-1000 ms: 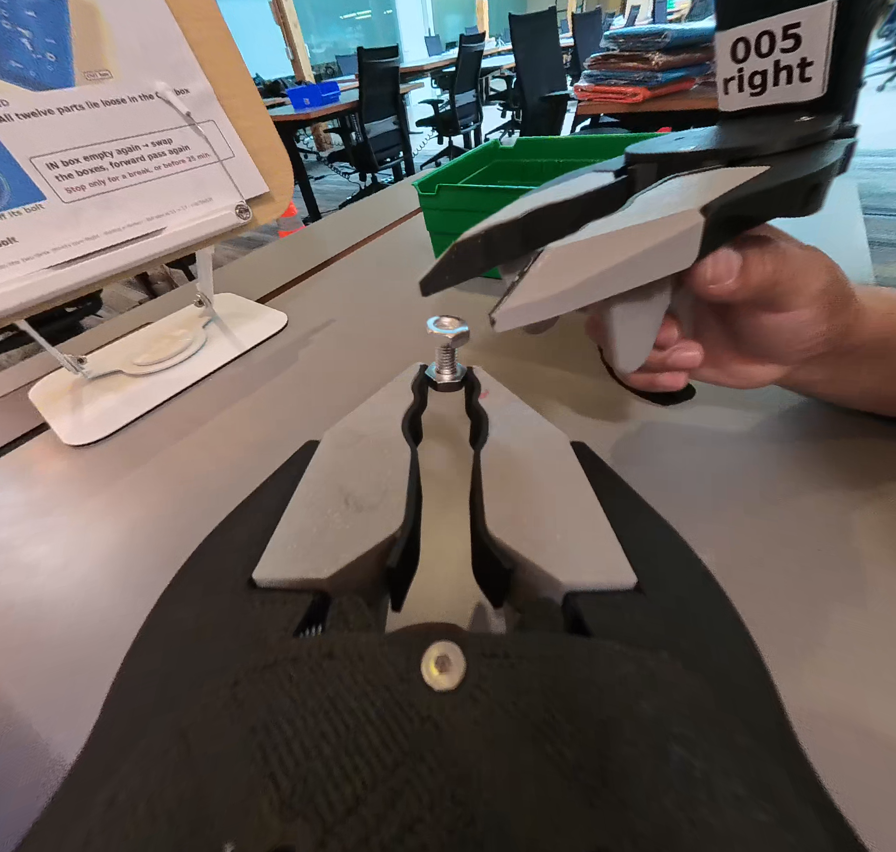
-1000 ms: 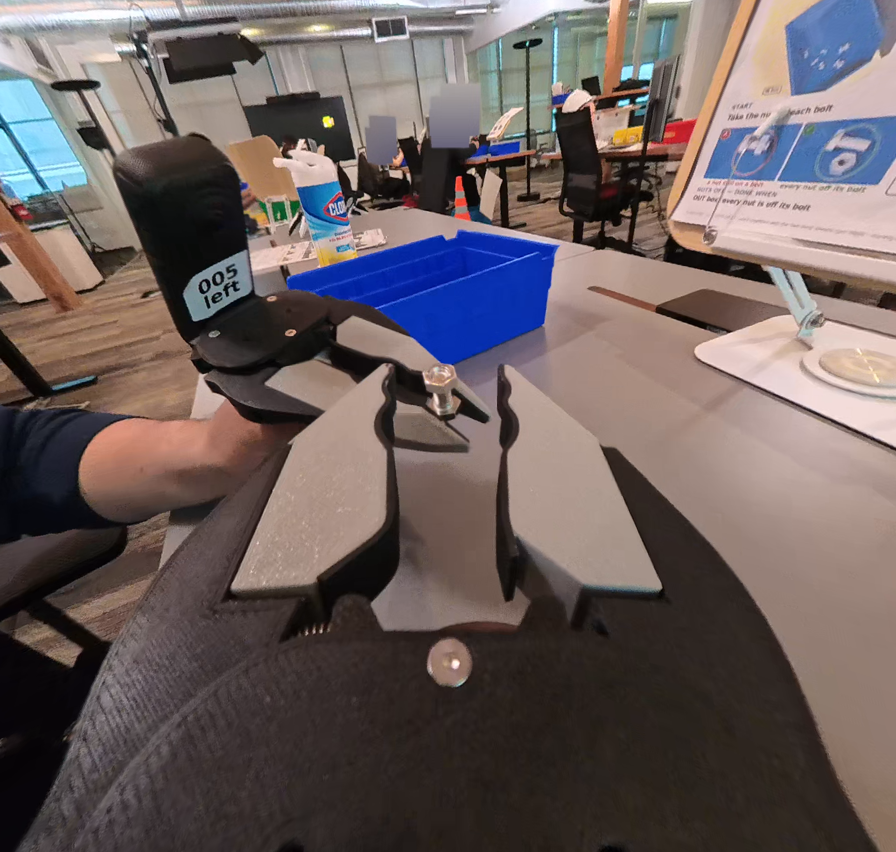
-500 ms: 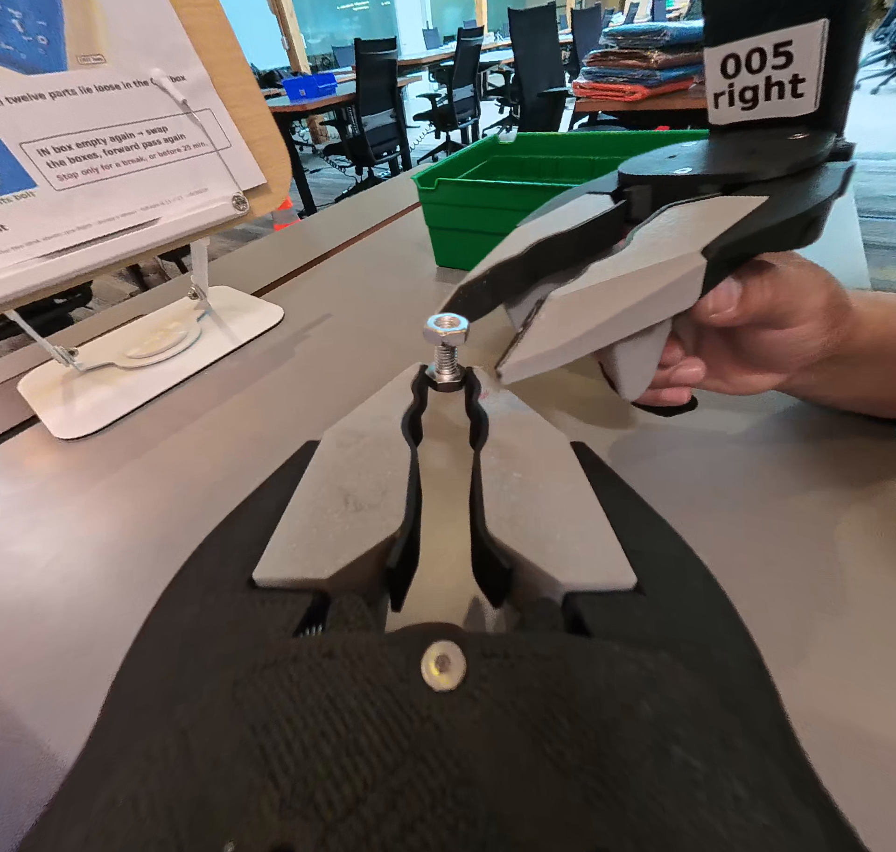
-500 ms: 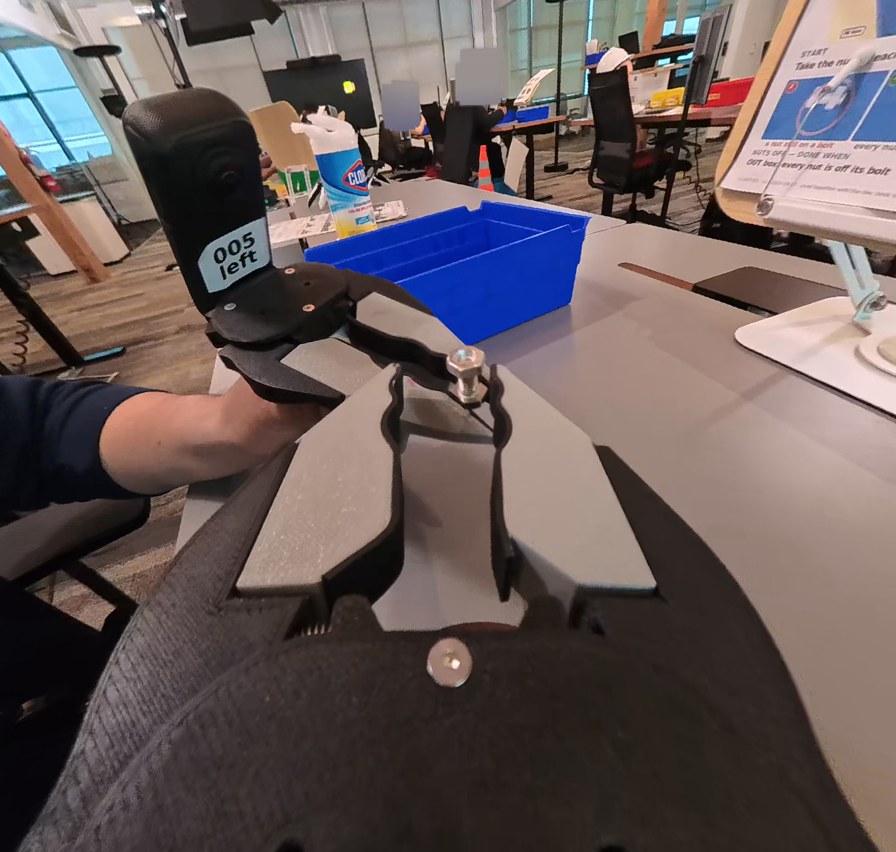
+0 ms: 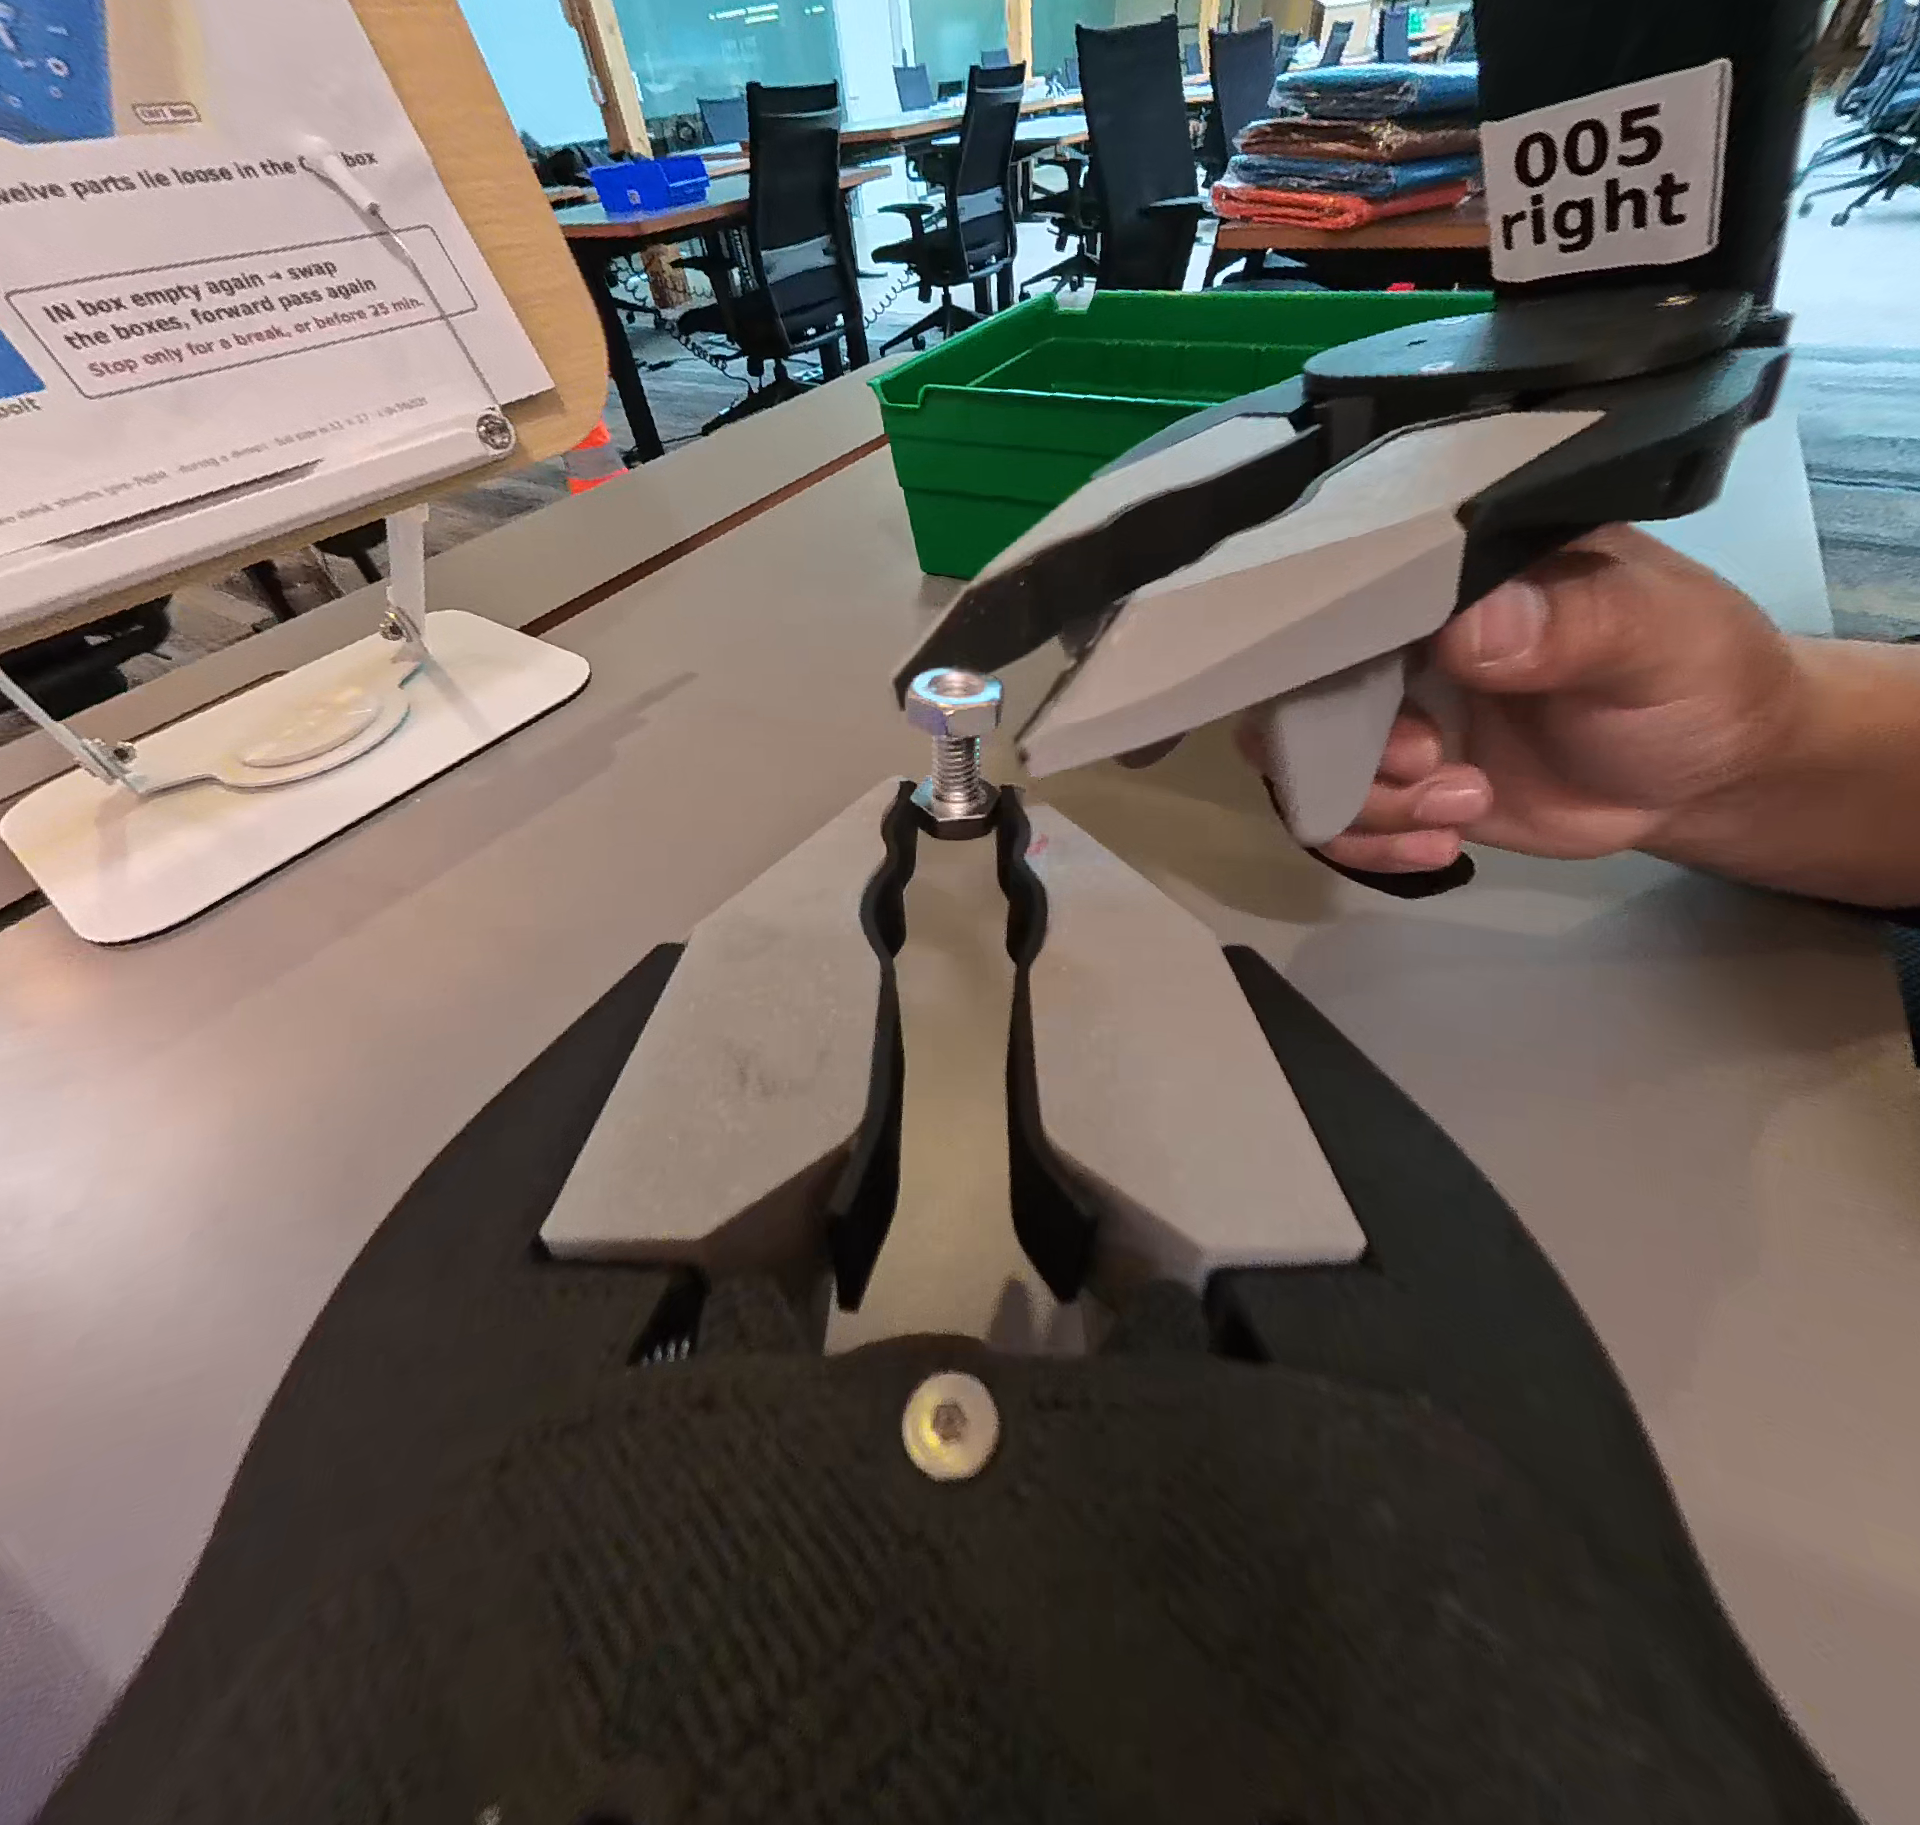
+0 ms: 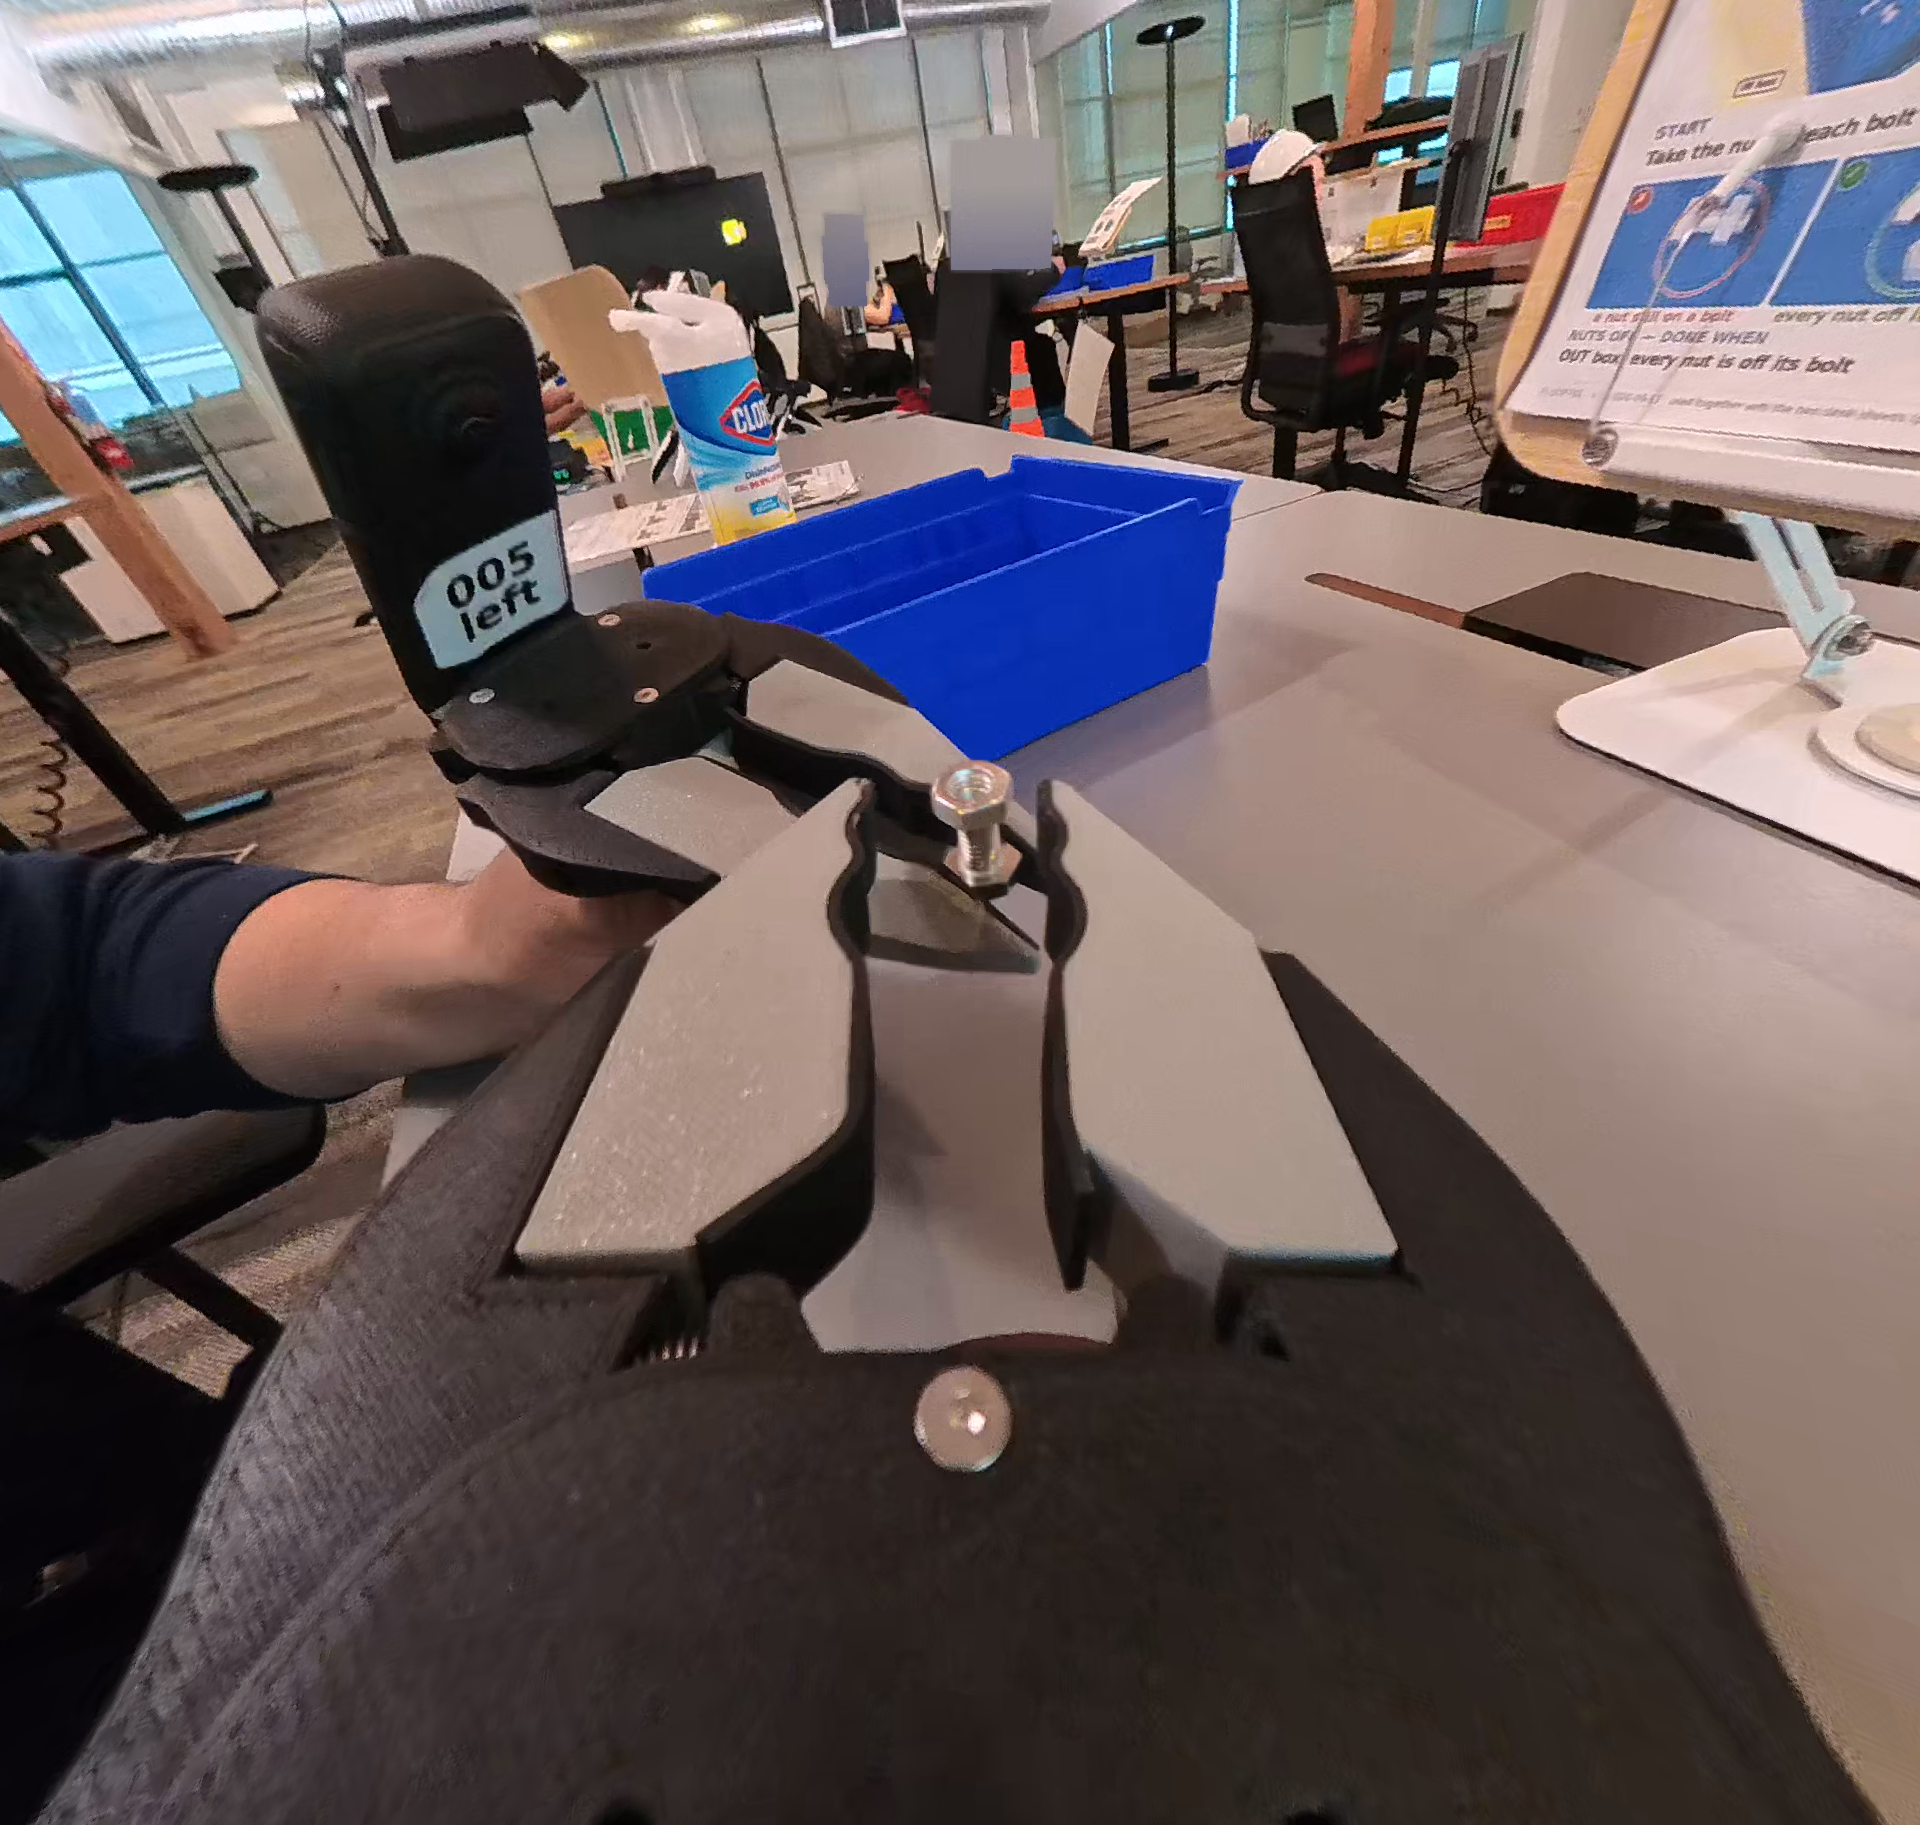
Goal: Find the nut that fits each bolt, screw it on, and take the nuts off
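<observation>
Open-plan office fills the background: rows of desks, black chairs, glass walls and ceiling ducts. Up close, a grey surface (image 5: 312,1048) carries the work. At its far side in the left wrist view sits a green bin (image 5: 997,435), with a white-based stand (image 5: 312,736) holding an instruction sheet to the left. The right wrist view shows a blue bin (image 6: 997,622) on the far side, a spray bottle (image 6: 727,445) behind it, and the same kind of stand at the right edge.

The left gripper (image 5: 954,825) is closed to a narrow gap on the hex head at the lower end of a bolt (image 5: 954,767), its two black fingertips pressed against the head's sides. The bolt stands upright above the fingertips, threads showing, with a silver nut (image 5: 952,703) on its top end.

The right gripper (image 6: 951,819), held by a hand (image 5: 1579,726) coming in from the right, is partly open around that nut (image 6: 971,795). Its fingers (image 6: 1055,840) stand to either side of the nut; the far finger looks to be at the nut's edge, while the near one is clear of it, so the nut is not clamped.
</observation>
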{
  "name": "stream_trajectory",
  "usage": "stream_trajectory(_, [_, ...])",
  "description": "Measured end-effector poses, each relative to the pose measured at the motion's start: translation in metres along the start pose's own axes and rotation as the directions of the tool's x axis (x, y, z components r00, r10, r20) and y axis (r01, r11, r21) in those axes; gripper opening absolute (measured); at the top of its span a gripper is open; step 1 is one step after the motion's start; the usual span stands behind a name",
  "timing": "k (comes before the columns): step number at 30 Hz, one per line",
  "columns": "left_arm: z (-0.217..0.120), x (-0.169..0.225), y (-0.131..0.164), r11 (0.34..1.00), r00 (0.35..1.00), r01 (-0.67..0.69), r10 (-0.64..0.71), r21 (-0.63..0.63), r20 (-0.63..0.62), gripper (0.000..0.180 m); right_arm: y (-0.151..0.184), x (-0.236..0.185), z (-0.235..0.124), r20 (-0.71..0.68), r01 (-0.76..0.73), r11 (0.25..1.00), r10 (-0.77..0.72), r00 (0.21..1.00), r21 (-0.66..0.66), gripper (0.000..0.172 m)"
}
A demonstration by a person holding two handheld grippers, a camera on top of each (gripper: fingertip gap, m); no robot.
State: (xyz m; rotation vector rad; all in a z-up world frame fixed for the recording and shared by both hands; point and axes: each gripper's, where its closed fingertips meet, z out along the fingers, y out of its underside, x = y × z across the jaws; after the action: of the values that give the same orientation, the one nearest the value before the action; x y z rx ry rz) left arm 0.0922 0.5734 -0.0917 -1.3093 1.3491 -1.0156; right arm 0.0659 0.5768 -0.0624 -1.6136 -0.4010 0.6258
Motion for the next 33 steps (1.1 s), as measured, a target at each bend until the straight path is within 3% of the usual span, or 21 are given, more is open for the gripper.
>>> stream_trajectory(3, [0.004, 0.010, 0.001, 1.000, 0.999, -0.020, 0.019, -0.010, -0.025, 0.013, 0.003, -0.005, 0.007, -0.006, 0.040, 0.999, -0.040, 0.999, -0.012, 0.022])
stream_trajectory(7, [0.009, 0.021, 0.002, 0.999, 0.998, -0.048, 0.047, -0.020, -0.047, 0.014, 0.007, -0.010, 0.015, 0.025, 0.010, 1.000, -0.009, 1.000, -0.027, 0.029])
stream_trajectory(10, [0.007, 0.021, 0.002, 0.999, 0.998, -0.047, 0.046, -0.013, -0.050, 0.013, 0.006, -0.003, 0.011, 0.004, 0.005, 1.000, -0.005, 1.000, -0.024, 0.008])
stream_trajectory(18, [0.008, 0.021, 0.005, 0.999, 0.994, 0.033, -0.034, -0.012, -0.107, 0.013, -0.007, 0.013, -0.001, -0.037, -0.046, 0.998, 0.047, 0.998, 0.038, 0.007])
stream_trajectory(21, [0.008, 0.016, 0.010, 0.998, 0.993, 0.050, -0.053, -0.026, -0.109, 0.013, -0.022, 0.018, -0.018, -0.087, -0.002, 0.997, 0.009, 0.996, 0.080, 0.007])
stream_trajectory(27, [0.010, 0.017, 0.016, 0.997, 0.992, 0.048, -0.054, -0.052, -0.117, 0.013, -0.064, 0.039, -0.104, -0.287, 0.131, 0.989, -0.106, 0.952, 0.070, 0.007])
stream_trajectory(30, [0.010, 0.022, 0.014, 0.998, 0.991, 0.033, -0.039, -0.047, -0.132, 0.013, -0.072, 0.086, -0.171, -0.455, 0.116, 0.992, -0.124, 0.882, -0.046, 0.007])
stream_trajectory(33, [0.013, 0.027, 0.017, 0.998, 0.990, 0.018, -0.027, -0.058, -0.141, 0.013, -0.050, 0.156, -0.240, -0.617, -0.025, 0.975, -0.121, 0.777, -0.221, 0.007])
